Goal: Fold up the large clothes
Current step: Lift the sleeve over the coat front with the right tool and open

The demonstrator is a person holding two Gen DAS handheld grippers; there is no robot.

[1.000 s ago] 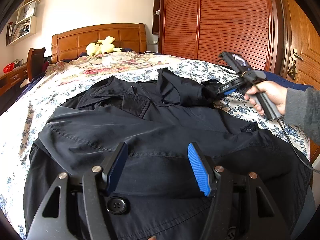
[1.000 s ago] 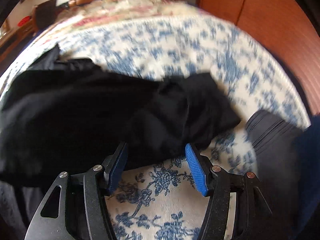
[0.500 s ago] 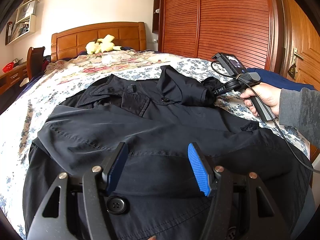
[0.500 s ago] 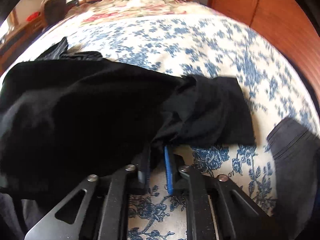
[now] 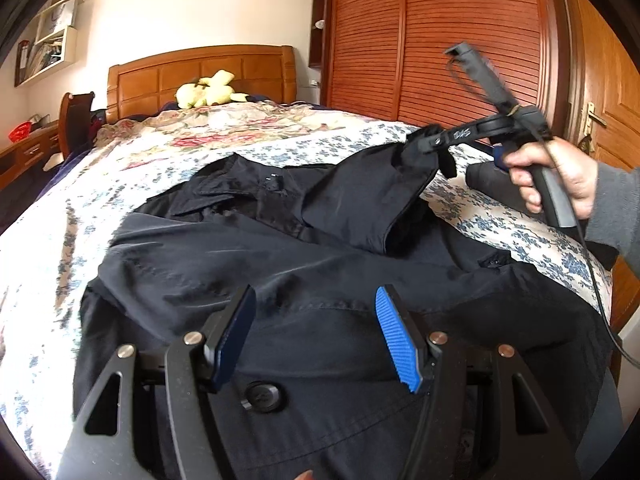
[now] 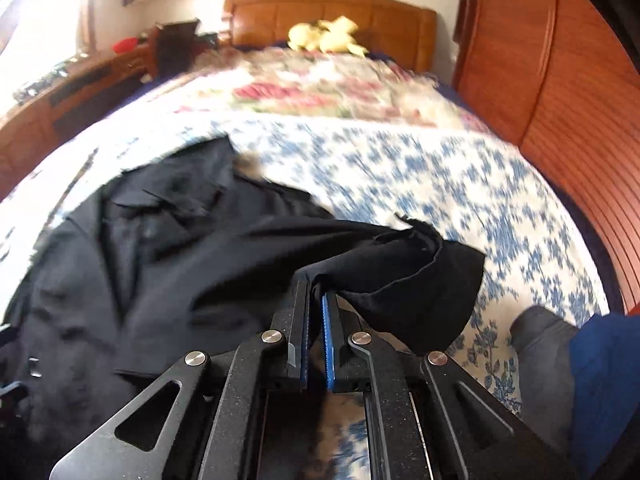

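**Dark coat on bed: sleeve end pinched and raised; handling assessment**

The bed (image 5: 280, 140), covered in a blue-flowered spread, carries the whole garment; the black coat (image 5: 320, 280) lies spread across its near half, collar toward the headboard, hem toward the viewer; judged bulky and moderately heavy for cloth, soft throughout, with no stiffness to hold a fold unaided; its smooth woven face looks liable to slide on itself.

The sleeve (image 6: 400, 276) rises off the spread at the coat's right side; its cuff end hangs limp beyond the grip, confirming a fabric that drapes and sags.

The right tongs (image 6: 316, 320) are pressed together on the sleeve near its end, a fold of cloth caught between the pads; the left tongs (image 5: 316, 328) stand spread above the coat's lower front, holding nothing.

A large button (image 5: 262, 397) sits just below the left tongs; hard and small, best avoided; seams, cuff and hem edges are judged the soundest holds, being thicker and less slippery.
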